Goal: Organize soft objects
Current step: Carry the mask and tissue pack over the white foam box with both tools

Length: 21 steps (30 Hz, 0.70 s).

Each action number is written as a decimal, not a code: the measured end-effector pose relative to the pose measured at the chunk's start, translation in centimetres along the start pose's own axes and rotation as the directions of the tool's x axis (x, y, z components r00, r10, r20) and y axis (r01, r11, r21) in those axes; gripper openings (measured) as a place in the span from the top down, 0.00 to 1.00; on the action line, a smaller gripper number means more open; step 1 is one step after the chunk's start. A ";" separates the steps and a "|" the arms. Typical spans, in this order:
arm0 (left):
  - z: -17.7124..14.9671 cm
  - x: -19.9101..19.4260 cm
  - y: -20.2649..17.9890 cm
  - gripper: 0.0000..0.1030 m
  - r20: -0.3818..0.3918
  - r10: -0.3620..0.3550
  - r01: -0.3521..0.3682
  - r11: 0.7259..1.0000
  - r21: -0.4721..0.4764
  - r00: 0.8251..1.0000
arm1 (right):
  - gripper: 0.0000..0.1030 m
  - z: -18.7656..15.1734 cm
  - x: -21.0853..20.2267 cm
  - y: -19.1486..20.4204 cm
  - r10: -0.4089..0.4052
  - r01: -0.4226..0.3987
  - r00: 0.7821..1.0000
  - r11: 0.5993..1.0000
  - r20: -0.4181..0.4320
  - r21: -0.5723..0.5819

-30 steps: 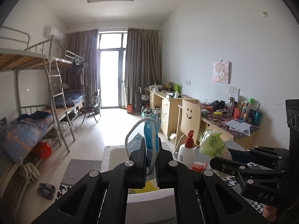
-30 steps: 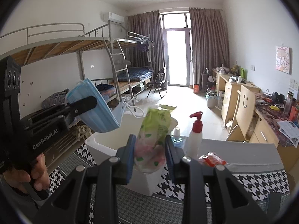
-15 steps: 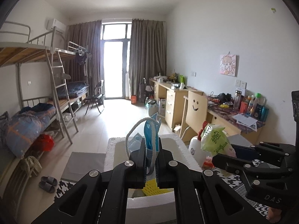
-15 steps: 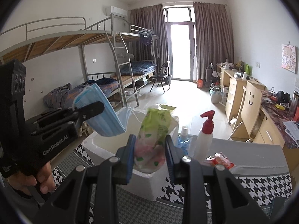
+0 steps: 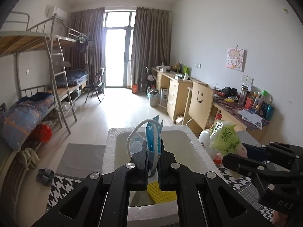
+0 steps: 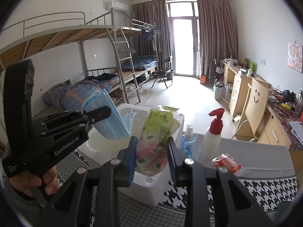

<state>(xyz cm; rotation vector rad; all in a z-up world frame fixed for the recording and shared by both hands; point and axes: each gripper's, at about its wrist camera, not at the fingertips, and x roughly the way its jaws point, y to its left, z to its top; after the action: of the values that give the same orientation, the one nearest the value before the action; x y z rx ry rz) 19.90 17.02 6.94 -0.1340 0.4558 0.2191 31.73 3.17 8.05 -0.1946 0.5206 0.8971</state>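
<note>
Your left gripper [image 5: 153, 161] jaws are clamped tight on a blue face mask [image 5: 152, 141], and your right gripper [image 6: 152, 156] jaws pinch a green tissue pack [image 6: 159, 130]. Both hang over the white foam box [image 5: 197, 147]. Inside the box lies a yellow sponge [image 5: 161, 193]. Beside the box stand a pump bottle [image 6: 212, 134] and a small blue bottle [image 6: 187, 140].

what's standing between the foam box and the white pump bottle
A small blue spray bottle stands between the foam box and the white pump bottle, seen in the right wrist view.
</note>
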 end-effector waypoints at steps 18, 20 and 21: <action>-0.2 -1.2 1.8 0.09 0.022 0.057 -0.056 0.998 -0.019 0.998 | 0.67 0.4 0.9 0.2 0.004 -0.004 1.000 1.000 -0.014 -0.007; -0.3 -1.5 2.2 0.04 0.029 0.068 -0.067 0.997 -0.038 0.997 | 0.67 0.5 1.2 0.3 0.007 -0.007 1.000 1.000 -0.018 -0.012; -0.3 -1.6 2.3 0.04 0.029 0.070 -0.069 0.997 -0.044 0.997 | 0.67 0.5 1.3 0.3 0.007 -0.008 1.000 1.000 -0.020 -0.015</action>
<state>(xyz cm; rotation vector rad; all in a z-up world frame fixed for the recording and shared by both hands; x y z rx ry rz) 17.84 18.92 7.16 -0.1572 0.4256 0.2990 32.32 4.50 7.83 -0.2158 0.5335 0.9074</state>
